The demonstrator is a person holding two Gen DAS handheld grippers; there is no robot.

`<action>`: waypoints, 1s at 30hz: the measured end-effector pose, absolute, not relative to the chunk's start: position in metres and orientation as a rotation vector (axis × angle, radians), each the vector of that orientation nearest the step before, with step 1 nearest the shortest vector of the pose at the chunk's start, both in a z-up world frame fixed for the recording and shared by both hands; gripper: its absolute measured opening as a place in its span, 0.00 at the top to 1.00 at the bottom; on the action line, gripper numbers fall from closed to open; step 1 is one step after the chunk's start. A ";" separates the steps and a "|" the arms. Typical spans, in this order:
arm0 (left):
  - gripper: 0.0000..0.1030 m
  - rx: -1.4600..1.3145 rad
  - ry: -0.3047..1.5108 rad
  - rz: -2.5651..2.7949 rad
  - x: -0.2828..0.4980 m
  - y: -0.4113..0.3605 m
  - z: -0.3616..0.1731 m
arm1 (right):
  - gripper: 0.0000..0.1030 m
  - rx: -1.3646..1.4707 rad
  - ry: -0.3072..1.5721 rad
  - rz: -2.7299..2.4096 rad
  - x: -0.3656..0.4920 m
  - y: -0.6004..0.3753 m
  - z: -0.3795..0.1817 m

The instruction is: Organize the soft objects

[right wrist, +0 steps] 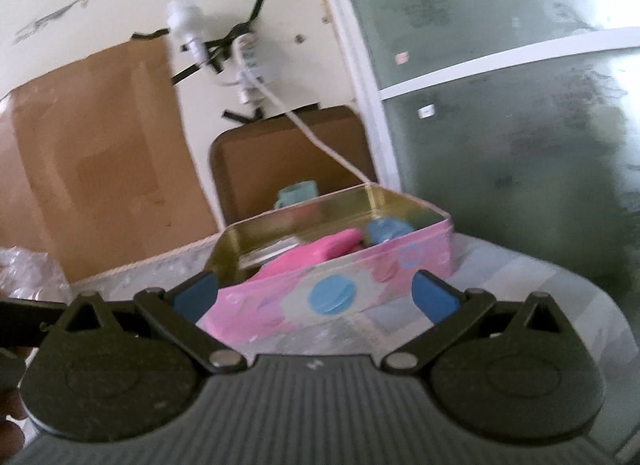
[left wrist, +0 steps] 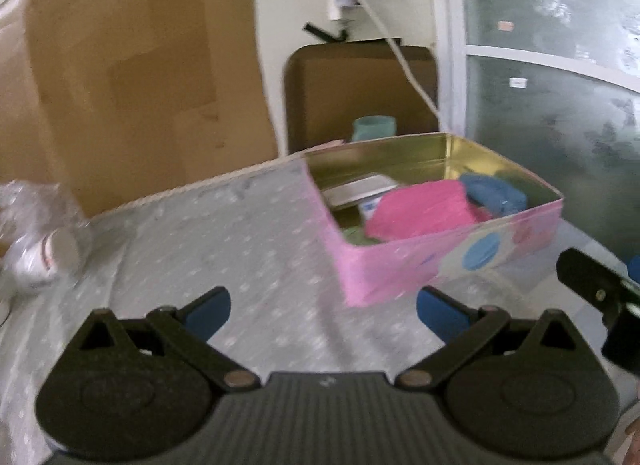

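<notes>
A dotted grey tablecloth (left wrist: 224,233) carries an open pink tin (left wrist: 448,249) already holding a pink cloth (left wrist: 420,209) and a blue one (left wrist: 492,189). Left gripper (left wrist: 323,307) and right gripper (right wrist: 314,291) hover empty, jaws spread. The sorting seems nearly finished; next likely means finding any remaining soft item.

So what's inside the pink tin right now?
The pink tin holds a pink soft piece, a blue one beside it, a flat silvery item behind, and something green at the near corner. Whatever lies underneath them is covered.
</notes>
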State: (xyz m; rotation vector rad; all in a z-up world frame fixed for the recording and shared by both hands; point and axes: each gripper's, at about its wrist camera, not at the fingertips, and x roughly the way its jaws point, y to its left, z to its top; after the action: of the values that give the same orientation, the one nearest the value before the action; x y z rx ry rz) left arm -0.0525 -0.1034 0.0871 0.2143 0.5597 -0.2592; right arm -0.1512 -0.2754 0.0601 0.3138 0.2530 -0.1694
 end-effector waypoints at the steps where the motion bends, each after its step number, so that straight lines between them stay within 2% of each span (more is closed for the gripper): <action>1: 0.00 0.221 0.554 -0.267 -0.051 -0.110 0.088 | 0.00 0.317 0.248 -0.178 -0.152 -0.279 0.061; 13: 0.00 0.277 0.607 -0.388 -0.033 -0.165 0.084 | 0.00 0.332 0.213 -0.244 -0.153 -0.306 0.059; 30: 0.00 0.294 0.659 -0.454 -0.030 -0.188 0.075 | 0.00 0.393 0.213 -0.299 -0.158 -0.327 0.053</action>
State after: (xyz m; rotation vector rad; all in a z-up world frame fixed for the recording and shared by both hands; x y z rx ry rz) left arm -0.0297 -0.1877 0.0751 0.2937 0.6593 -0.4541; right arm -0.1584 -0.3271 0.0529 0.3931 0.2131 -0.2987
